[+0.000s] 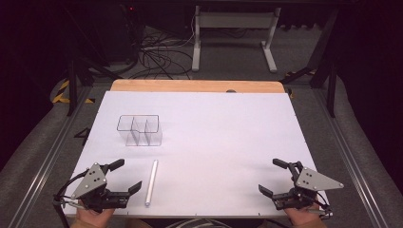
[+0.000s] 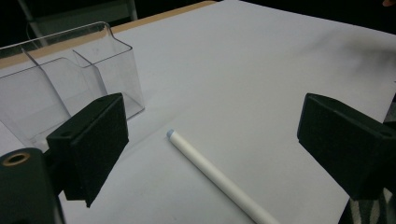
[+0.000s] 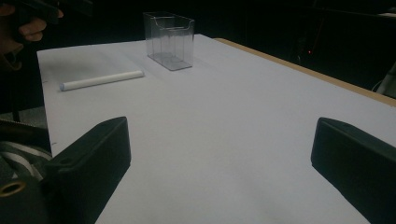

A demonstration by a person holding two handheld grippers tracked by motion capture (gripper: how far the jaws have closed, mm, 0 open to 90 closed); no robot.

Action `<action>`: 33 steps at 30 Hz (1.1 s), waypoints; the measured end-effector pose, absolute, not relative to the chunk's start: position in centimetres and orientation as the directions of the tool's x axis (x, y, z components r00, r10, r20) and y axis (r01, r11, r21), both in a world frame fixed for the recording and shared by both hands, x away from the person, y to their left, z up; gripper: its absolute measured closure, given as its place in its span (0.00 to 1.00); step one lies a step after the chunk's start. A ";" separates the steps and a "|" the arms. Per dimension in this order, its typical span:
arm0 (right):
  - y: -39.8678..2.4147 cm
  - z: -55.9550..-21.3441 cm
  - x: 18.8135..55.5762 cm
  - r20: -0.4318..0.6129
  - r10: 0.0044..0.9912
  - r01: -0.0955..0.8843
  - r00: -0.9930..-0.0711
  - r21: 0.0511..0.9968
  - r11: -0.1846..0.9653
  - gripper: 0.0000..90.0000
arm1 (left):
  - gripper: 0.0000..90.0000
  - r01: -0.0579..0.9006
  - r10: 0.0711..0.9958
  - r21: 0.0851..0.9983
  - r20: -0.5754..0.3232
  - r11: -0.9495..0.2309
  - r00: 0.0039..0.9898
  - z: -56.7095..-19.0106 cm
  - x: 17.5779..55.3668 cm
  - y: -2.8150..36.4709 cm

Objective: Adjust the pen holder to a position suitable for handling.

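Two wide-open grippers, left [image 1: 127, 175] and right [image 1: 273, 176], near the table's [image 1: 214, 123] front edge.

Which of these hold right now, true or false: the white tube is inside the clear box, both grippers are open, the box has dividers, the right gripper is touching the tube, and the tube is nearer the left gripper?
1. The white tube is inside the clear box. False: it lies flat on the white table, nearer the person than the box.
2. The left gripper and the right gripper are both open. True.
3. The clear box has dividers. True.
4. The right gripper touches the tube. False: it is far across the table, holding nothing.
5. The tube lies nearer the left gripper. True.
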State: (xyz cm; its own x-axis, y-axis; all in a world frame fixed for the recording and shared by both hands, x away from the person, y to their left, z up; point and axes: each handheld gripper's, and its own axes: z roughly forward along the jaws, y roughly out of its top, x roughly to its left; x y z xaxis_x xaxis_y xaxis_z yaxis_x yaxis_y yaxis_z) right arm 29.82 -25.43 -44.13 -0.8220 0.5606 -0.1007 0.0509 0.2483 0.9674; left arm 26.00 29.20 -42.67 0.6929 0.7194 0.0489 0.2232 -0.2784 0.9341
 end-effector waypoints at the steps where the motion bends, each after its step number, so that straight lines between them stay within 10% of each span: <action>1: -25.5 -44.2 29.8 -0.098 0.560 0.051 -0.823 0.968 0.244 0.06 | 0.11 0.223 0.719 0.934 0.049 -0.278 0.693 -42.7 26.0 29.2; 33: -25.3 -44.2 30.0 -0.093 0.553 0.051 -0.828 0.970 0.238 0.06 | 0.09 0.224 0.671 0.929 0.035 -0.295 0.741 -40.5 28.4 28.9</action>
